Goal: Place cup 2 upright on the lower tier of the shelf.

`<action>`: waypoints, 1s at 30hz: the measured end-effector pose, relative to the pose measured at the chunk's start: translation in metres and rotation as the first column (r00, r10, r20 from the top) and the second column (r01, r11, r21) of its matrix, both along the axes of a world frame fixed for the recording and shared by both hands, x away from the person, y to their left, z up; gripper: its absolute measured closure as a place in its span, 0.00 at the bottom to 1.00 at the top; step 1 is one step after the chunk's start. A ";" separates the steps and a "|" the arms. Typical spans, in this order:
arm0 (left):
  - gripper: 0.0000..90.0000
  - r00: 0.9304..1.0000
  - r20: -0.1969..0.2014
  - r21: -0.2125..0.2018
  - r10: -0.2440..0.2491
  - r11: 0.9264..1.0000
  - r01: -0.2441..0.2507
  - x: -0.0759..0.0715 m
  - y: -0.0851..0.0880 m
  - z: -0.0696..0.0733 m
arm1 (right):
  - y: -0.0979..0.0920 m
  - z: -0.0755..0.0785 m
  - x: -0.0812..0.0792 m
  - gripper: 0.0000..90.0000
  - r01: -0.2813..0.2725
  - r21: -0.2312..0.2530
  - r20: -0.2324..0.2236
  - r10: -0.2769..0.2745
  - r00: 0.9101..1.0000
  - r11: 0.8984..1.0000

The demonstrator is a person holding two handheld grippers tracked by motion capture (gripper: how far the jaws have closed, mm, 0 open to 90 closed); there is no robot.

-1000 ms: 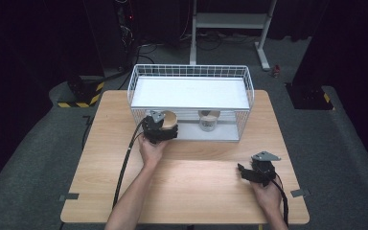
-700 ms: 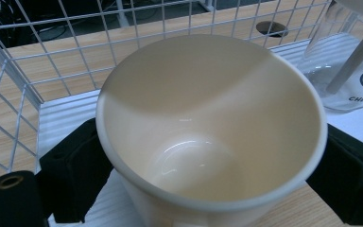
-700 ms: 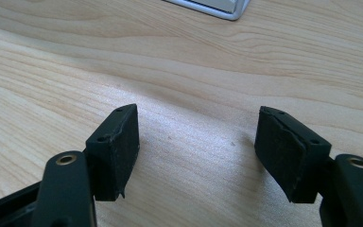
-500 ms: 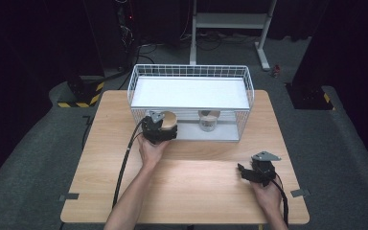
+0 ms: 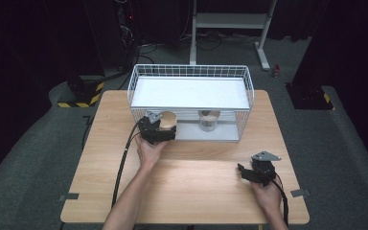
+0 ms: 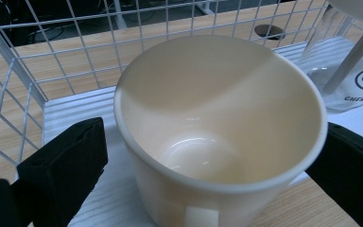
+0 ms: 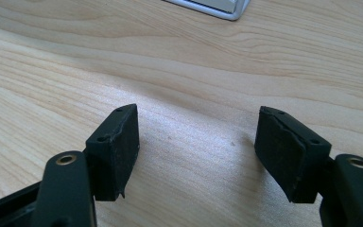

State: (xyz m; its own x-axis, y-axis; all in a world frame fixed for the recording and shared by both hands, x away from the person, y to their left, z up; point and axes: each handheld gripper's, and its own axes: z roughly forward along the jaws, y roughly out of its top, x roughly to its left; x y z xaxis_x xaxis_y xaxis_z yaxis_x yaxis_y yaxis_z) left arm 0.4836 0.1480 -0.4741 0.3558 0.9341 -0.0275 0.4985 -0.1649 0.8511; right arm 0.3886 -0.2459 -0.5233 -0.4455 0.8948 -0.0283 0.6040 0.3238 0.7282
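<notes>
So the left tool [image 5: 165, 128] has its black jaws spread on either side of a cream ceramic mug [image 6: 220, 137], one jaw on each flank. From the left gripper view I can't tell if the pads actually touch the mug wall. The mug stands upright, mouth up, long axis vertical, empty inside. It sits at the open front edge of the white wire basket [image 5: 191, 72], toward the basket's left end, right where the white floor panel meets the light wooden desk [image 5: 196, 182].

Next to it inside the basket is a clear glass jar [image 6: 354, 71] with a black printed logo. I can only make out "CH" in a circle and "CHER" below, the rest is cut off.

The right tool [image 7: 196, 156] hangs just over bare desk near the front right corner, jaws wide apart, nothing between them.
</notes>
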 end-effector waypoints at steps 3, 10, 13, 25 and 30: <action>0.04 1.000 0.002 0.001 -0.002 1.000 0.002 -0.002 0.001 0.001 | 0.000 0.000 0.000 0.35 0.000 -0.001 0.000 0.000 1.000 1.000; 0.05 1.000 0.015 0.007 -0.015 1.000 0.015 -0.009 0.006 0.006 | 0.000 0.000 0.000 0.35 0.000 0.000 0.000 0.000 1.000 1.000; 0.06 1.000 0.017 0.010 -0.018 1.000 0.018 -0.011 0.007 0.008 | 0.000 0.000 0.000 0.35 0.000 -0.001 0.000 0.000 1.000 1.000; 0.09 0.999 0.015 -0.010 -0.032 0.999 0.032 -0.021 0.012 0.012 | 0.000 0.000 0.000 0.35 0.000 0.000 0.000 0.000 1.000 1.000; 0.11 0.999 0.018 -0.023 -0.040 0.999 0.040 -0.024 0.013 0.014 | 0.000 0.000 0.000 0.35 0.000 0.000 0.000 0.000 1.000 1.000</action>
State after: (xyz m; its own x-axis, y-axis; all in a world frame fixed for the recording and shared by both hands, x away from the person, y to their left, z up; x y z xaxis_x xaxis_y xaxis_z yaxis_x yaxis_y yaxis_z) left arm 0.4598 0.1611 -0.4603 0.3936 0.9183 -0.0430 0.4770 -0.1640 0.8634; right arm 0.3886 -0.2458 -0.5233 -0.4453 0.8949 -0.0285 0.6040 0.3238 0.7283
